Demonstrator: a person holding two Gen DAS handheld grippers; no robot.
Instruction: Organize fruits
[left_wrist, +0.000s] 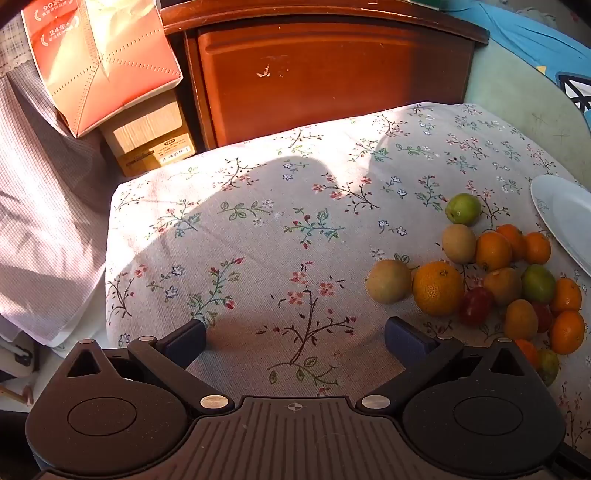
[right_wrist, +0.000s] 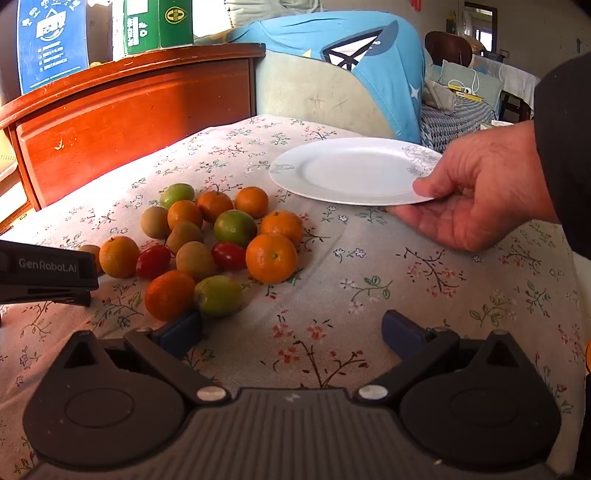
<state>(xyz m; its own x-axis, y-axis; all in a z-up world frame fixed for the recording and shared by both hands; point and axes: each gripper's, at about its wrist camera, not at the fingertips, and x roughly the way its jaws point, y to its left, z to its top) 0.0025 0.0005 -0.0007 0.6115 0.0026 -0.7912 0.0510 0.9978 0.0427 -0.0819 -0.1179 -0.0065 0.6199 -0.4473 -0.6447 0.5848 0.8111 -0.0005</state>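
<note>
A heap of fruit (right_wrist: 218, 236) lies on the floral tablecloth (right_wrist: 369, 295): several oranges, green and tan round fruits, and red ones. In the left wrist view the same fruit heap (left_wrist: 495, 280) sits to the right. My left gripper (left_wrist: 295, 338) is open over bare cloth, left of the heap. My right gripper (right_wrist: 291, 332) is open too, its left fingertip (right_wrist: 183, 332) just in front of an orange (right_wrist: 169, 294) and a green fruit (right_wrist: 218, 295). A person's hand (right_wrist: 476, 192) holds a white plate (right_wrist: 351, 170) by its rim at the back right.
A red-brown wooden cabinet (left_wrist: 325, 77) stands behind the table, with a red package (left_wrist: 99, 59) and a cardboard box (left_wrist: 151, 140) to its left. A blue-covered seat (right_wrist: 354, 74) is behind the plate. The other gripper's body (right_wrist: 48, 271) juts in at the left of the right wrist view.
</note>
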